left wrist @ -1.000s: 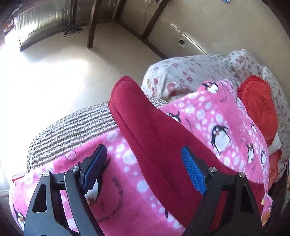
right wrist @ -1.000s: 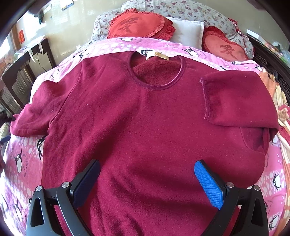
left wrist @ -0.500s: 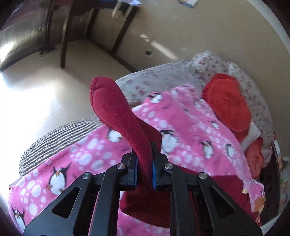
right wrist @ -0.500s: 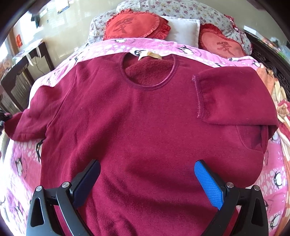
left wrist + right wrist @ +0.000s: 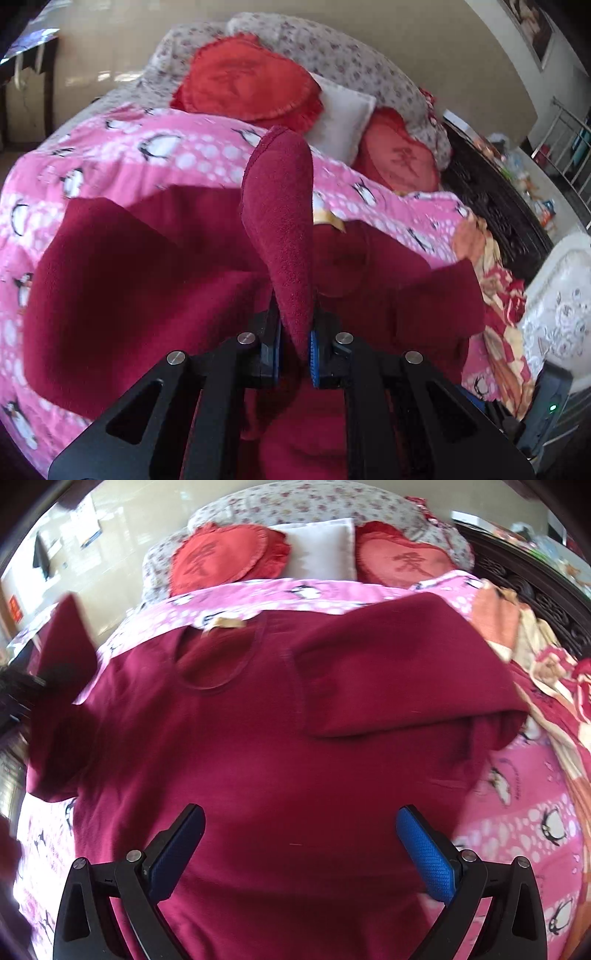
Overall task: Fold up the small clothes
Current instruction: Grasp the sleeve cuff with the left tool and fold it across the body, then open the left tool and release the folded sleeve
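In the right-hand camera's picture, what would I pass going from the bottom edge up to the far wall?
Open gripper → dark red sweater → pink penguin blanket → white pillow → flowery pillow.

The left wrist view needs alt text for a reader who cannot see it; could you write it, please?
The left claw is shut on a dark red sleeve that stands up between its tips. Beyond lies the rest of the red top on a pink penguin blanket, with red cushions behind.
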`<state>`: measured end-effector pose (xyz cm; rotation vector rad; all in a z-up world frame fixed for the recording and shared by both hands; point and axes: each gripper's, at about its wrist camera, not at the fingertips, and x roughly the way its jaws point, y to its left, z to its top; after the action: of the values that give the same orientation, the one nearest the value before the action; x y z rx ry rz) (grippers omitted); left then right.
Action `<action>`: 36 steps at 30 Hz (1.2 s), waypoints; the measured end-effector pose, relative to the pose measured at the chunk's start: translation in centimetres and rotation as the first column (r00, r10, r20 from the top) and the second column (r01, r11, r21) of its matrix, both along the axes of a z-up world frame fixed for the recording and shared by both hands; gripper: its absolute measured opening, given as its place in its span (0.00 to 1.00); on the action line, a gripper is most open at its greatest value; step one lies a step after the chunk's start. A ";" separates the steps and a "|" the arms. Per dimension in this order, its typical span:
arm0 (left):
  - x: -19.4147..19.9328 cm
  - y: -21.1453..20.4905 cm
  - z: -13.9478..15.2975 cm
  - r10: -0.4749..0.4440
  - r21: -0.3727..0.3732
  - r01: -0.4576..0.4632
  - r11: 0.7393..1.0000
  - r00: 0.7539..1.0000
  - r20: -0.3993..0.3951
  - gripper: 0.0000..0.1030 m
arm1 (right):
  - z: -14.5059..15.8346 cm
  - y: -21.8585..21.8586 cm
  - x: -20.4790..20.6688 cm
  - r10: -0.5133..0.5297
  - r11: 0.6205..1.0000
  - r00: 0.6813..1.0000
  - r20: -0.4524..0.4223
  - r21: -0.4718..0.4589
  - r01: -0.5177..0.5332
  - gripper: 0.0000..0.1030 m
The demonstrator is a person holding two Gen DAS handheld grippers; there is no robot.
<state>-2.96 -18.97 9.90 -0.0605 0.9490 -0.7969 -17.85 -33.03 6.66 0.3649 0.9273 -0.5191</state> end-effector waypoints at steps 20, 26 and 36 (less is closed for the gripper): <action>-0.2 10.7 0.1 0.124 0.178 -0.157 0.971 0.975 0.183 0.76 | 2.3 -2.4 0.5 -0.018 1.000 0.991 0.135 0.000 0.019 0.99; 0.6 13.1 -3.0 0.179 0.194 -0.197 0.961 0.978 0.106 0.76 | -1.3 -3.6 3.0 0.006 0.999 0.999 -0.034 -0.051 -0.007 0.63; 0.3 12.3 -0.7 0.183 0.152 -0.215 0.965 0.963 0.196 0.76 | 2.4 -4.2 0.1 0.064 0.987 0.996 0.067 -0.154 -0.053 0.05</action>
<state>-2.66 -6.70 9.18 0.0644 0.8212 -0.5220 -17.70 -37.21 9.02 0.2159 0.8215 -0.5162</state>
